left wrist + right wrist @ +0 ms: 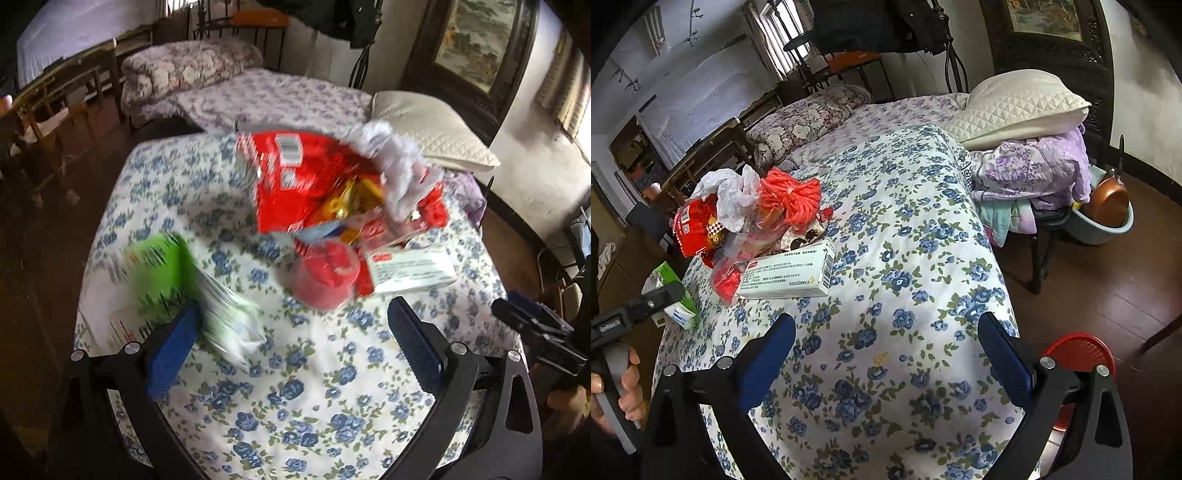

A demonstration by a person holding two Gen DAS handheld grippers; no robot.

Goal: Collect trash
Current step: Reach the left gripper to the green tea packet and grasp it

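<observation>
Trash lies on the blue-flowered cloth (pixel 317 369). A red snack bag (pixel 295 177) with a crumpled clear bag (pixel 391 155) is at the back. In front lie a red-filled clear wrapper (pixel 325 277), a white medicine box (pixel 413 269) and a green-white carton (pixel 166 273). My left gripper (pixel 295 343) is open and empty, its left pad beside the carton. In the right wrist view I see the snack bag (pixel 694 229), orange yarn (pixel 790 195), the medicine box (pixel 790 273) and the carton (pixel 676 299). My right gripper (pixel 886 354) is open and empty above the cloth.
A red basket (pixel 1082 350) stands on the brown floor at the lower right. A stool holds folded purple bedding (pixel 1034 173) and a white pillow (pixel 1023 103). A basin with a copper pan (pixel 1104 210) sits beyond. Wooden chairs (pixel 55 110) stand left.
</observation>
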